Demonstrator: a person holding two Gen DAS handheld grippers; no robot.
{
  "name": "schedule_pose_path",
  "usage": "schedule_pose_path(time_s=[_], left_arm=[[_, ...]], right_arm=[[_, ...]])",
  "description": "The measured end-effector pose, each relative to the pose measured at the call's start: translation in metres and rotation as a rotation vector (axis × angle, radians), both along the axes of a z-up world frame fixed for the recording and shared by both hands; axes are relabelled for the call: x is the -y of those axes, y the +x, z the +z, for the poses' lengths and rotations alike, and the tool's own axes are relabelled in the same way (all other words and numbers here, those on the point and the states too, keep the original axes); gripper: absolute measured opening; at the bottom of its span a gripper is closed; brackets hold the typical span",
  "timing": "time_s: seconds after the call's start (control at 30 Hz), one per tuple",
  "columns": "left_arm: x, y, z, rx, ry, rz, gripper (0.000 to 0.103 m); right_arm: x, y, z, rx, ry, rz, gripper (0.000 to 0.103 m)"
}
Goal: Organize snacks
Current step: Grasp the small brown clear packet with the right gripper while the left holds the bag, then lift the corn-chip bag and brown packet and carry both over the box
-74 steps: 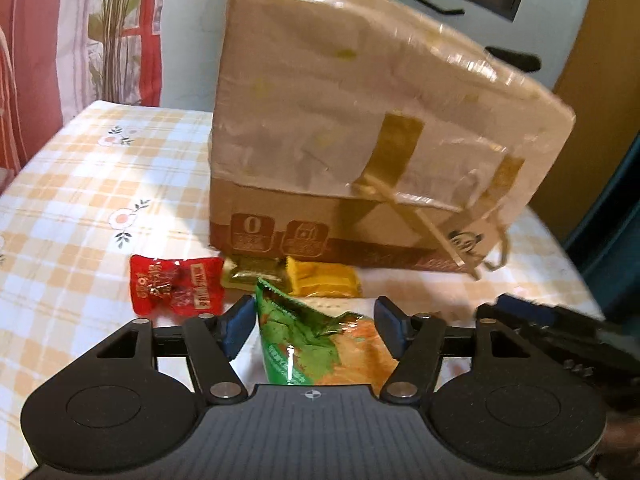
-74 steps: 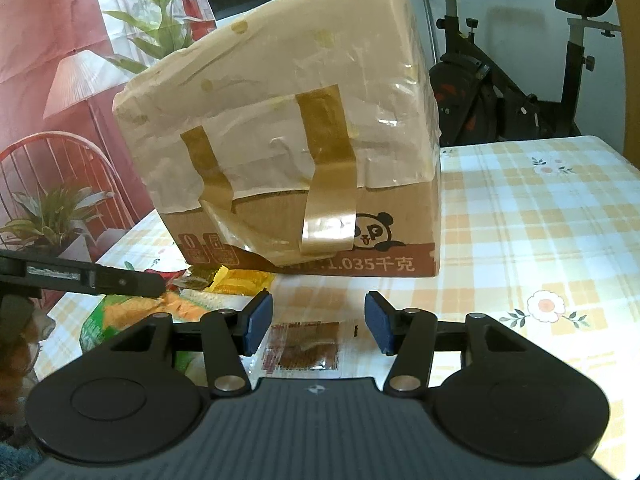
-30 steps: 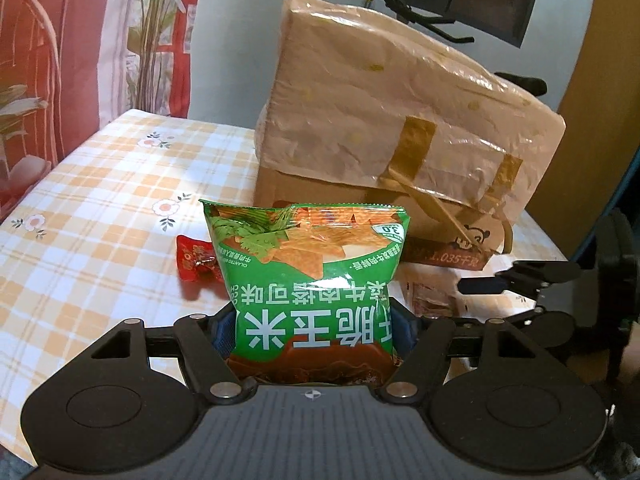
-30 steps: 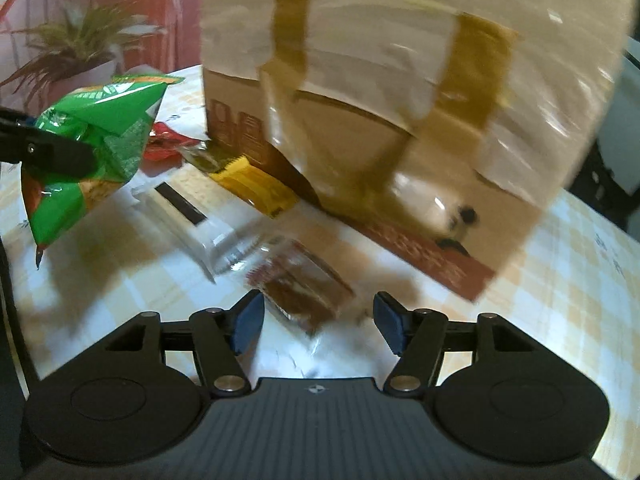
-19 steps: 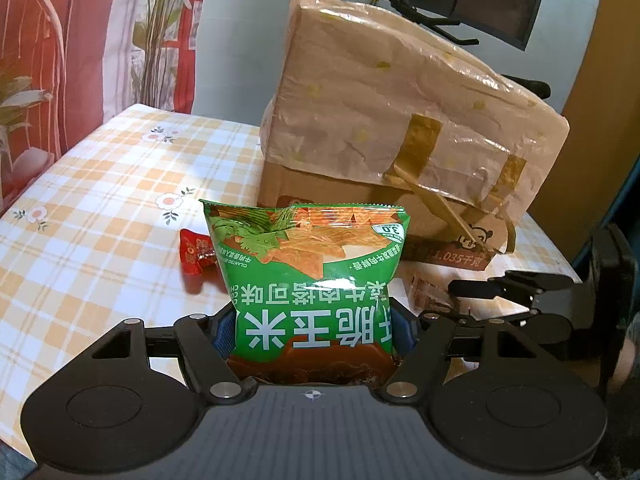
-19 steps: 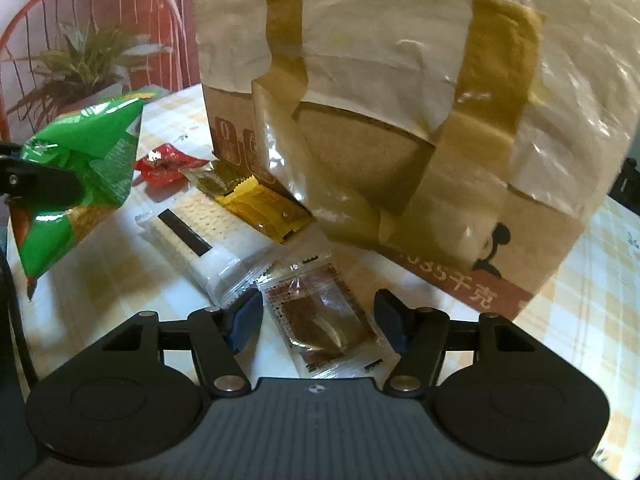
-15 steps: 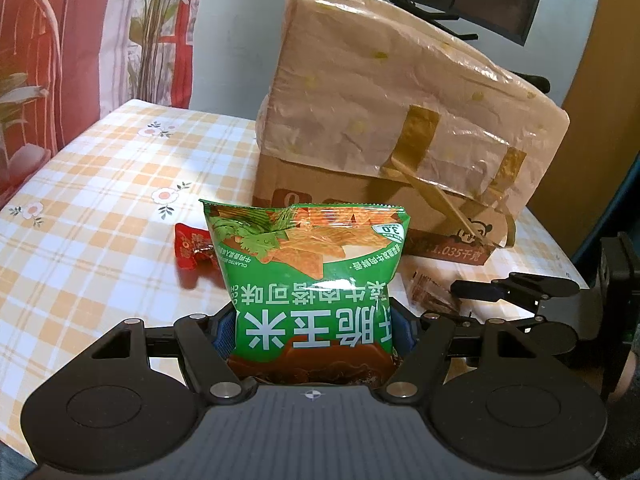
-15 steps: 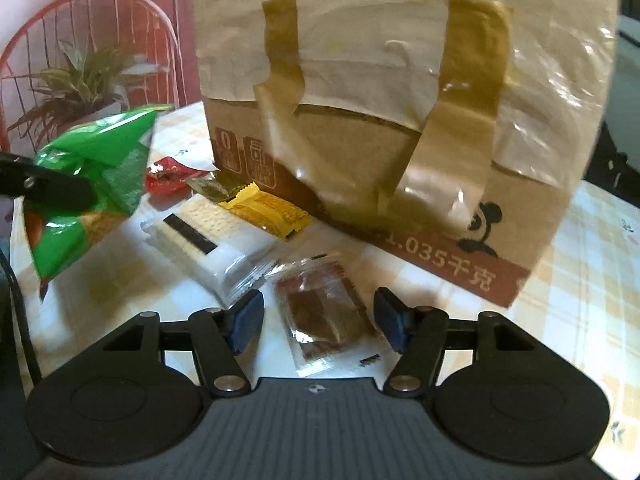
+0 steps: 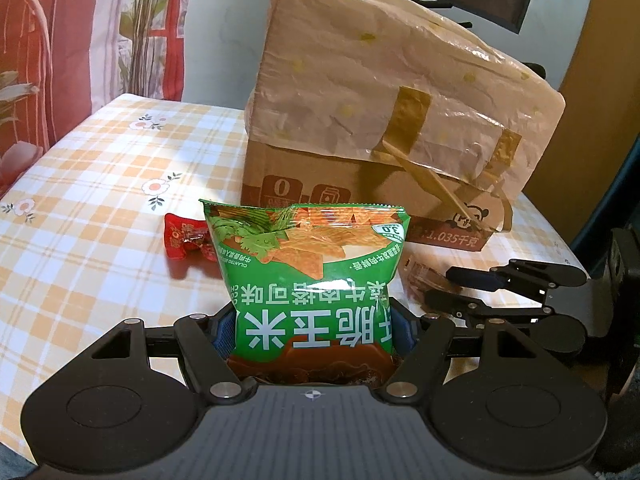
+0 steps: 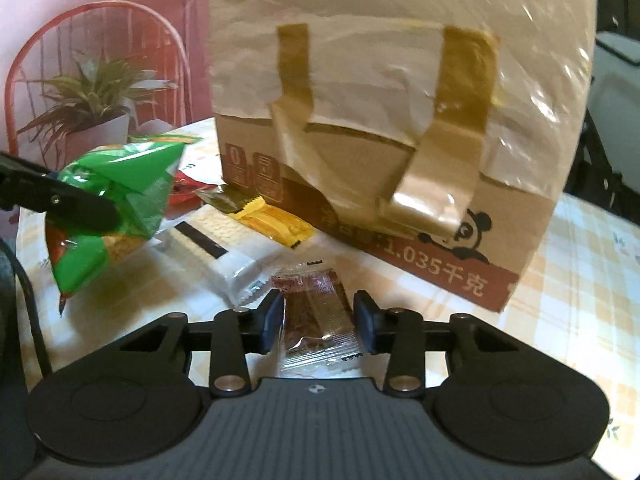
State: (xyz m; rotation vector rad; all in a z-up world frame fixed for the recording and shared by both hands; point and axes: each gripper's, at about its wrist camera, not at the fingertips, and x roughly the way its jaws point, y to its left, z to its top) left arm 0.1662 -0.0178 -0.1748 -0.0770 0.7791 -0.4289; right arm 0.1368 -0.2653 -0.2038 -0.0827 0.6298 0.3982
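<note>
My left gripper [image 9: 314, 332] is shut on a green chip bag [image 9: 308, 264], which it holds upright above the checked table [image 9: 100, 180]. The same bag [image 10: 120, 184] shows at the left of the right wrist view. My right gripper [image 10: 318, 320] is down at the table, and its jaws are closing on a clear packet with a brown snack [image 10: 316, 312]. The pads meet the packet's two side edges. In the left wrist view that gripper [image 9: 440, 283] reaches in from the right onto the packet [image 9: 424, 276].
A big cardboard box [image 10: 400, 100] wrapped in plastic and tape stands just behind the snacks. In front of it lie a white cracker pack [image 10: 224, 252], a yellow packet [image 10: 276, 220], an olive packet [image 10: 220, 198] and a red packet [image 9: 184, 236].
The right gripper's jaws have narrowed from wide apart to the edges of the brown snack packet. The left gripper keeps the green bag held up, almost still.
</note>
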Motion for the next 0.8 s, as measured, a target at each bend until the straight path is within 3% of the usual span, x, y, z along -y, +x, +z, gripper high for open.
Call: schedule_pose_path(time_s=[0.23,0.47,0.8], left_arm=[[-0.005,0.0,0.005,0.02,0.015,0.01,0.074],[-0.038,0.0,0.03,0.077,-0.005,0.109,0.074],[-0.024,0.003,0.119,0.334,-0.081,-0.007,0.074]], right_arm=[[-0.001,-0.005,0.003,0.026,0.006,-0.003,0.041],[-0.01,-0.026,0.028,0.08,0.081,0.071,0.041],[-0.011,-0.023,0.119,0.369,0.189,0.115,0.041]])
